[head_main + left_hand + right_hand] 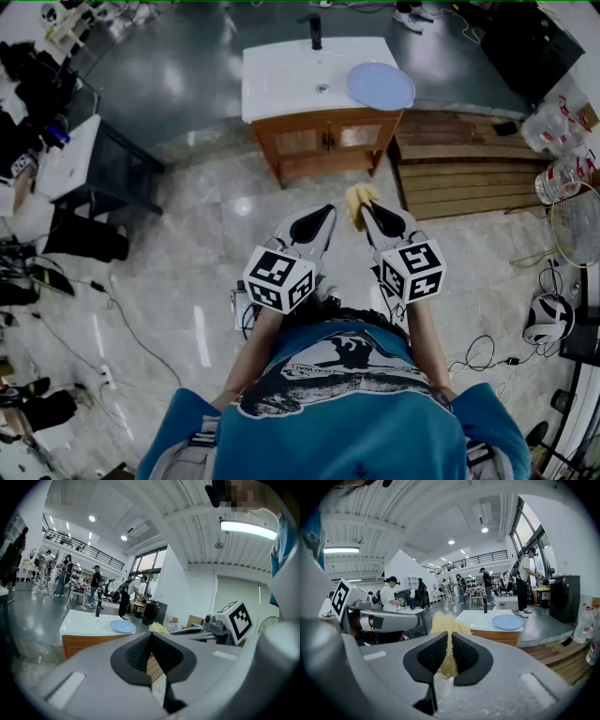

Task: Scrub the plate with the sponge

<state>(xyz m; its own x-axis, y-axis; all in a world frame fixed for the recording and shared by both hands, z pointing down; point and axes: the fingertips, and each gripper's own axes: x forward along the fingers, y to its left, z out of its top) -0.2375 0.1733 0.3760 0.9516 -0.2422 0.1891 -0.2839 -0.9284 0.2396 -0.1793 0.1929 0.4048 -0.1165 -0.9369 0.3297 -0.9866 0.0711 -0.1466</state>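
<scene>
a desk with a white basin top and a wooden cabinet front stands on the pale tiled floor, a black tap at its back edge. just right of it lies a wooden pallet, with clear plastic bottles near its far end. cables trail over the floor at left. in the left gripper view, people stand about the hall under a railed gallery and a ceiling strip light.

Floor in front of vanity open, nothing btwn. Vanity top bare on left; plate takes right end, black faucet at back edge. Wooden pallet blocks just right of vanity, dark table stands well left w/ gap btwn.
</scene>
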